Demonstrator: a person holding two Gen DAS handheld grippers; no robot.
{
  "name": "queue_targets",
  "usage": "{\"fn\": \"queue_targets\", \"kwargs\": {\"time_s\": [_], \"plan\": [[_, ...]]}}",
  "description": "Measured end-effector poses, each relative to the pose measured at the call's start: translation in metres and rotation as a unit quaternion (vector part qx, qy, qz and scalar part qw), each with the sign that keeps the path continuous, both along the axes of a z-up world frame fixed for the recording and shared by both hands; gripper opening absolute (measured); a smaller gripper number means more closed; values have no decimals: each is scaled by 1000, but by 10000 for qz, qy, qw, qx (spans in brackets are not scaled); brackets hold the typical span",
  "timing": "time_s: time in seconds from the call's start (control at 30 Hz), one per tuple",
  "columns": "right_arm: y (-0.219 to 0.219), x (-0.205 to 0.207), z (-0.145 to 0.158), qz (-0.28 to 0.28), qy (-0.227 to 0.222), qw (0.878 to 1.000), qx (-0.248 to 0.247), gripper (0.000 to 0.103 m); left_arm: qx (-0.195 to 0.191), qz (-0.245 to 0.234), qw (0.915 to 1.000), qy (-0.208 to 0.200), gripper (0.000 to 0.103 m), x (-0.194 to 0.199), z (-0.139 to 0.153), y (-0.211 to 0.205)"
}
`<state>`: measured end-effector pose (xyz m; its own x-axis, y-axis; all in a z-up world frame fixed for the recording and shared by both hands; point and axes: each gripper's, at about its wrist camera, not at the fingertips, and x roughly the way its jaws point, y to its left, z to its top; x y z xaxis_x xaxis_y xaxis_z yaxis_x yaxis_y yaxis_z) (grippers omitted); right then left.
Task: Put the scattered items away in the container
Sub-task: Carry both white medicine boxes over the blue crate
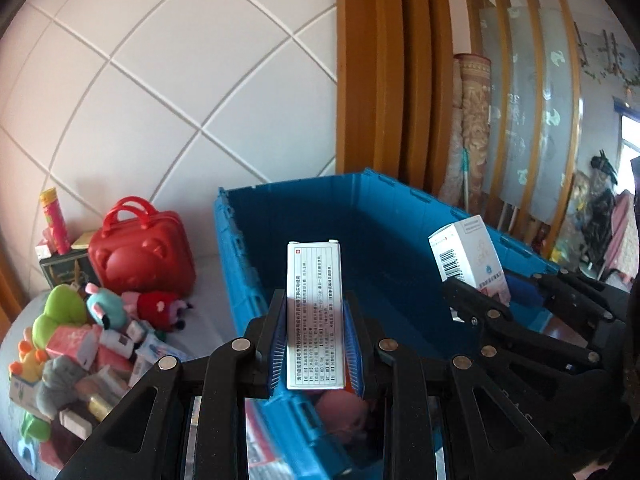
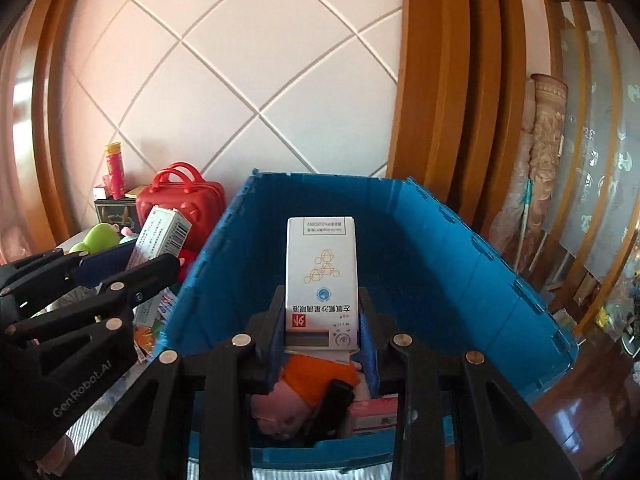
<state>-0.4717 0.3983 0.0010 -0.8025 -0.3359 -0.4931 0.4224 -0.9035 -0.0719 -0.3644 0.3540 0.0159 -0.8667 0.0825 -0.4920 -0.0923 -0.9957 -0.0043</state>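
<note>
The left gripper [image 1: 316, 336] pinches a text box [image 1: 315, 312] over the blue bin's [image 1: 400, 216] near end; the right gripper [image 2: 322, 320] pinches an eye-drop box [image 2: 321, 276] above the same bin. Left of the bin lies the toy pile [image 1: 76, 340], with a red case [image 1: 140, 254] behind.

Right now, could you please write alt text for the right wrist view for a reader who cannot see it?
The right gripper holds a white box upright over an open blue crate that already contains a doll. At left, the left gripper holds another box, in front of a red case and a tiled wall.
</note>
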Motion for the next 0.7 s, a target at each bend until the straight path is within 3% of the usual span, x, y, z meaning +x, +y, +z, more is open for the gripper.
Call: {"fn": "queue_targets", "kwargs": {"time_s": [0.33,0.7], "plan": [[44,-51,-29,-114,-474,9988,-39,31,-207,7,9942,-1053,26,-45,-29,56],[62,-62,-39,-84,-654,9978,-57,31,-319,112,9924,-1183,26,-56,-39,67]]}}
